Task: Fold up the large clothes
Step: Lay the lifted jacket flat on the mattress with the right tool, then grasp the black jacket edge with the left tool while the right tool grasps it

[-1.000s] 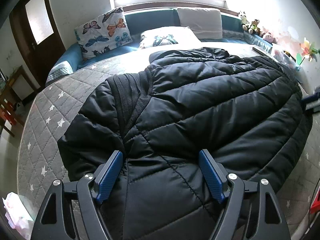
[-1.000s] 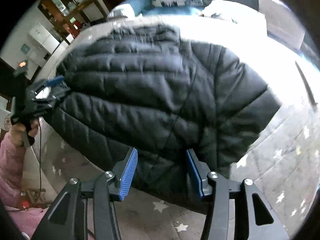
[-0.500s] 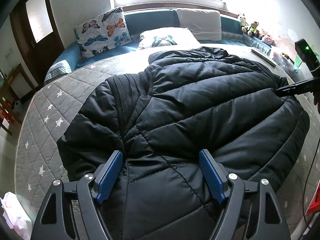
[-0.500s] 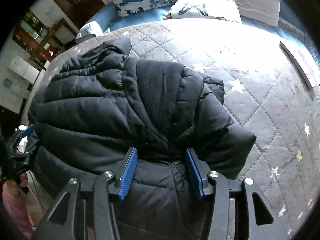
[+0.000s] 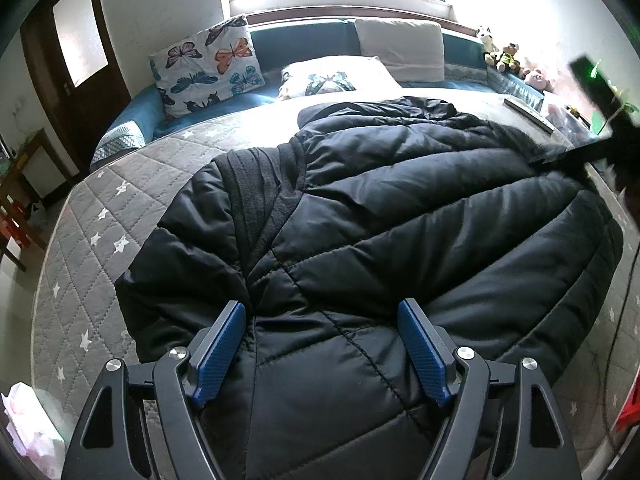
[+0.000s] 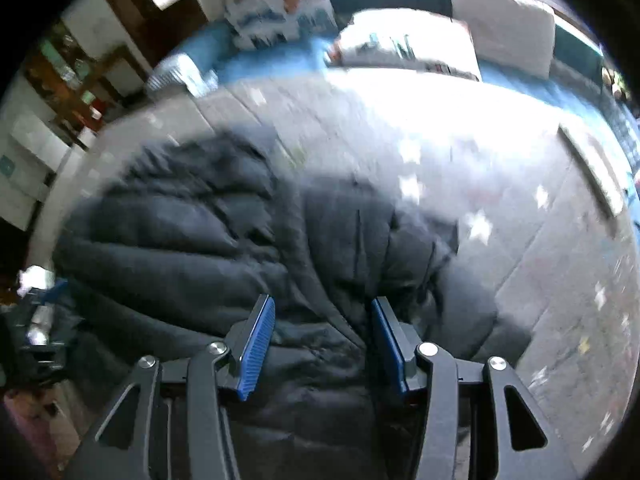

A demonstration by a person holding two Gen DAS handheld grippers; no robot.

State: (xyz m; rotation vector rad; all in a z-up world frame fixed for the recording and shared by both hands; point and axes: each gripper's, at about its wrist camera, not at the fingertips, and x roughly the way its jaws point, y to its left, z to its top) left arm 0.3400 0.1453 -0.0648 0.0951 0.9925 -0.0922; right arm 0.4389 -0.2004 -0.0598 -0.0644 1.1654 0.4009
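Lying between both spread tongs, black puffer jacket on bed.

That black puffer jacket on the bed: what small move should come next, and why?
Probably close the left gripper on the puffer jacket. Its fingers straddle the fabric, apart, and the jacket lies spread over the quilted mattress, so folding needs a grip first.

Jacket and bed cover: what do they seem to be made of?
Jacket: looks like smooth synthetic shell, slightly glossy, stitched into puffy quilted panels, so probably padded; the collar lining looks matte and fleecy. Bed cover: grey quilted fabric, matte, with diamond stitching and white stars; the fibre cannot be told.
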